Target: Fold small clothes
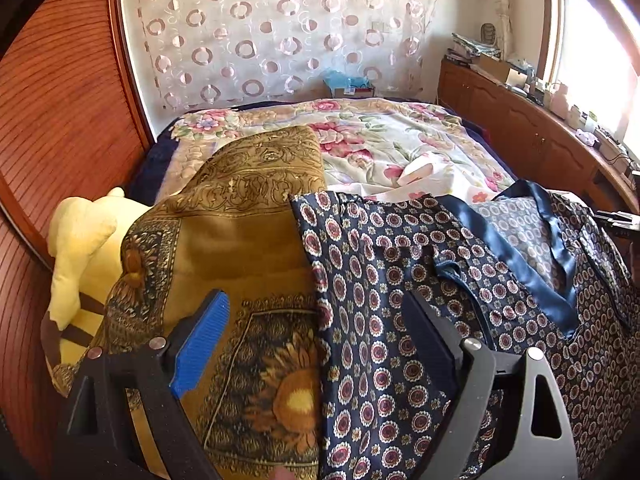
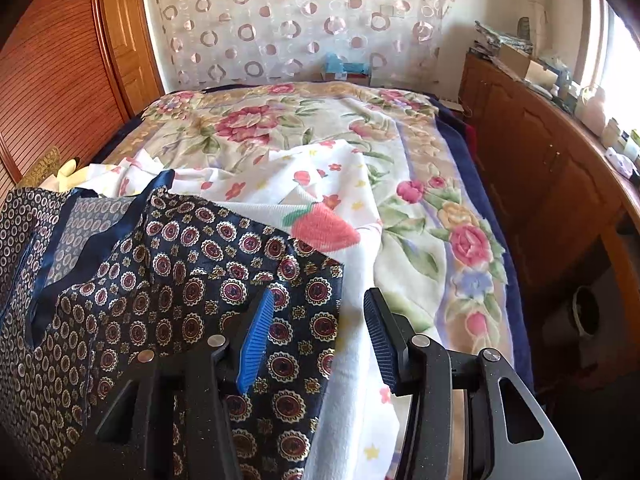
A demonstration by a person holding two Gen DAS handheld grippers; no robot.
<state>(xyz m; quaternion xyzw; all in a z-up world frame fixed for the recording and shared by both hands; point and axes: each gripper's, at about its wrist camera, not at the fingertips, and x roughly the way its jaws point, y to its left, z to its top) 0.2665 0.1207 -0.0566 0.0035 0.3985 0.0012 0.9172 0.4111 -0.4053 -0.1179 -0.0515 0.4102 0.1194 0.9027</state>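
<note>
A navy satin garment with red and white medallions lies spread on the near part of the bed; it also shows in the right wrist view. My left gripper is open above its left edge, straddling the edge where it meets a brown sunflower cloth. My right gripper is open above the garment's right edge, with a white strawberry-print garment lying beside and beneath it.
A floral blanket covers the bed. A yellow plush toy sits at the left by a wooden wardrobe. A wooden cabinet with clutter runs along the right under the window.
</note>
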